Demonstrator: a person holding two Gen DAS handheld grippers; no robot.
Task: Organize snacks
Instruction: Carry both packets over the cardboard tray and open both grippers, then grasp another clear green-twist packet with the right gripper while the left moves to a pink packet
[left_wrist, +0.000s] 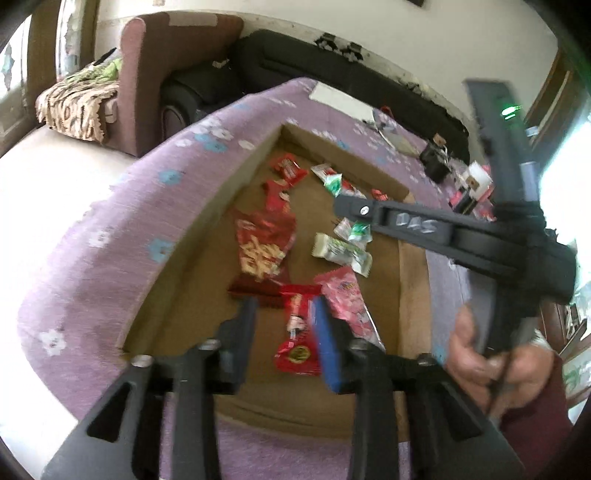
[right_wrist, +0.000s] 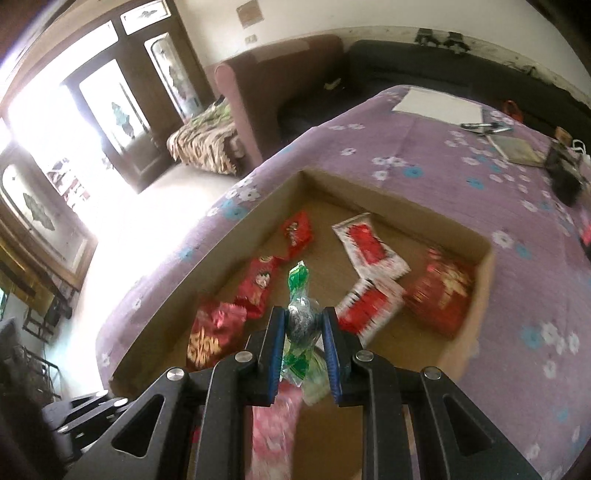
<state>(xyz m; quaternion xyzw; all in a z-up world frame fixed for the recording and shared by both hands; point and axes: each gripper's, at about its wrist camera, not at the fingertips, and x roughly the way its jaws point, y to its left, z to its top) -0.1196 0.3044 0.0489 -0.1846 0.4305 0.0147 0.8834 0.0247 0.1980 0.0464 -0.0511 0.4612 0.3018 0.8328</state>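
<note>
A shallow cardboard box (left_wrist: 207, 206) lies on a purple flowered cloth and holds several snack packets. In the left wrist view my left gripper (left_wrist: 284, 306) hangs open and empty over a red packet (left_wrist: 295, 332), beside a pink packet (left_wrist: 347, 302). A large red packet (left_wrist: 262, 247) and green-and-white packets (left_wrist: 343, 251) lie farther in. My right gripper (right_wrist: 304, 321) is shut on a green-and-silver packet (right_wrist: 301, 310), held above the box (right_wrist: 369, 192). Red packets (right_wrist: 256, 284) and red-and-white packets (right_wrist: 369, 247) lie below it. The right gripper's body (left_wrist: 424, 229) crosses the left wrist view.
The box sits on a table with the purple cloth (right_wrist: 424, 147). A white sheet (right_wrist: 439, 103), scissors (right_wrist: 484, 127) and dark items (right_wrist: 565, 177) lie at the far side. A brown sofa (right_wrist: 258, 81) and a black couch (left_wrist: 314, 62) stand behind.
</note>
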